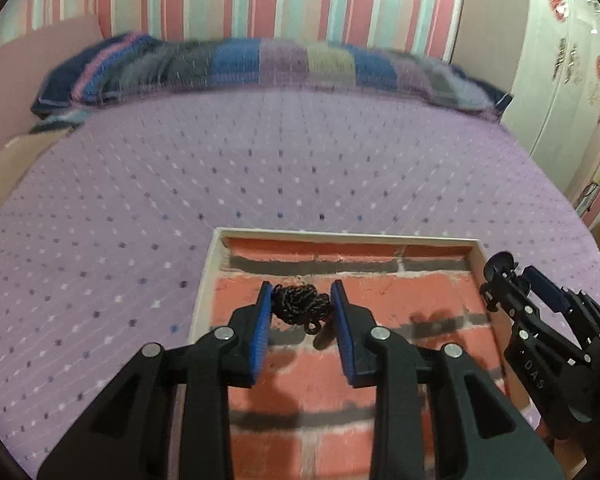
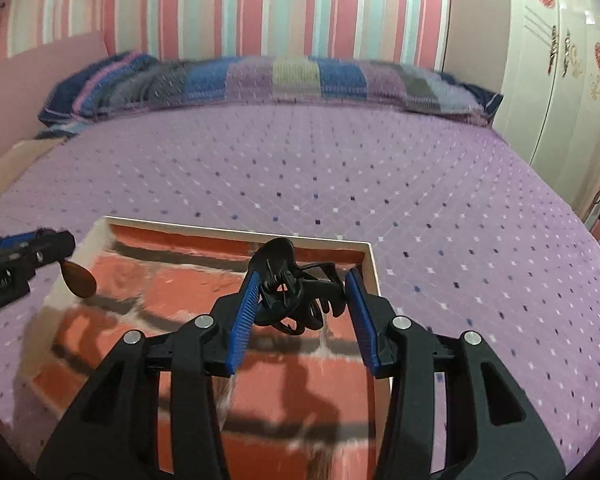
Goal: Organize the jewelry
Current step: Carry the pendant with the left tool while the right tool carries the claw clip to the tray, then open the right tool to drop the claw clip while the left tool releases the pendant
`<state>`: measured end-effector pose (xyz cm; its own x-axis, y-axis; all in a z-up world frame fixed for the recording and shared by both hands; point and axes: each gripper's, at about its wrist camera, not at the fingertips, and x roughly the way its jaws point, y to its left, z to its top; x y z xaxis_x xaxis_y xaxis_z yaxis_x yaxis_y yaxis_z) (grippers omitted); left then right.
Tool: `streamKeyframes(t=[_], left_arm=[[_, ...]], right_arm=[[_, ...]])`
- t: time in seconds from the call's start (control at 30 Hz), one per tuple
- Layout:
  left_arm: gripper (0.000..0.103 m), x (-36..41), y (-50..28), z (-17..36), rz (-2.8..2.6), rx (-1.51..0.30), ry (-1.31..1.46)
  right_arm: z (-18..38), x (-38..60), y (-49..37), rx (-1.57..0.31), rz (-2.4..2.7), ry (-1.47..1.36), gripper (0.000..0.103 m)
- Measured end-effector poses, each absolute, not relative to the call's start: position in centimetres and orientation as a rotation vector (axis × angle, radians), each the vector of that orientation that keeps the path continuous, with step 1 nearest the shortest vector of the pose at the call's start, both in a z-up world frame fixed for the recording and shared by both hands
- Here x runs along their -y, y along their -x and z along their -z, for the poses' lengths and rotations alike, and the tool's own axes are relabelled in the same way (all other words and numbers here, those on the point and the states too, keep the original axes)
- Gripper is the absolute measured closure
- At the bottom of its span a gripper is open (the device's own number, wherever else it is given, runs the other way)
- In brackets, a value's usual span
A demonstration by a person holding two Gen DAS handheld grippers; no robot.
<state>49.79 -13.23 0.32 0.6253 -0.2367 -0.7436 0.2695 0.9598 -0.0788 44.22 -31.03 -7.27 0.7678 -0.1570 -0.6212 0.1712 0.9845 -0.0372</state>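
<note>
In the left wrist view, the left tongs are clenched on a black beaded necklace, bunched between the blue pads. They hang above a shallow tray with a white rim and a floor printed like red bricks. The right tongs show at the right edge, over the tray's right rim.

In the right wrist view, the right tongs are grasping a black hair claw clip above the same tray. At the left, the left tongs carry a brown drop-shaped pendant that dangles over the tray's left side.

I judge that the step in hand is bringing both pieces to the tray. The next move calls for lowering each piece to the brick floor, apart from the other, and then releasing it.

The tray lies on a bed with a lilac dotted cover. A striped blanket lies at its far end, and behind it stands a wall with pink and pale stripes.
</note>
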Motion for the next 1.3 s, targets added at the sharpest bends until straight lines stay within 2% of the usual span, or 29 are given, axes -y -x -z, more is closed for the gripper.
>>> streamKeyframes(t=[0.37,0.7,0.93,1.0,1.07,1.13,1.23,1.3], left_arm=[[0.073,16.2,-56.3,4.5,0.281,-0.953,-0.089],[0.073,15.8,-58.3,7.1,0.226,-1.003,-0.128],[0.071,16.1,-58.2,7.1,0.205,-1.001,-0.149],[0.070,16.1,-57.9,6.9,0.198,-0.995,-0.161],[0.062,15.8,-57.7,6.4,0.201,-0.987,-0.153],[0.060,15.5,-57.4,5.6,0.198,-0.978,-0.148],[0.049,15.0,-56.4,3.9,0.207,-0.966,-0.133],[0.048,14.8,-55.5,2.8,0.212,-0.952,-0.135]], right_arm=[[11.6,32.6,-51.7,-0.863,0.195,-0.041,0.058],[11.5,33.0,-53.9,-0.906,0.190,-0.050,0.056],[13.2,33.6,-53.8,-0.974,0.176,-0.102,0.054],[13.1,34.1,-53.7,-0.973,0.176,-0.123,0.048],[12.7,34.3,-53.5,-0.973,0.176,-0.117,0.035],[12.4,34.3,-53.1,-0.974,0.178,-0.107,0.031],[11.3,34.7,-52.3,-0.962,0.176,-0.133,0.025],[10.3,34.9,-51.2,-0.943,0.167,-0.150,0.022]])
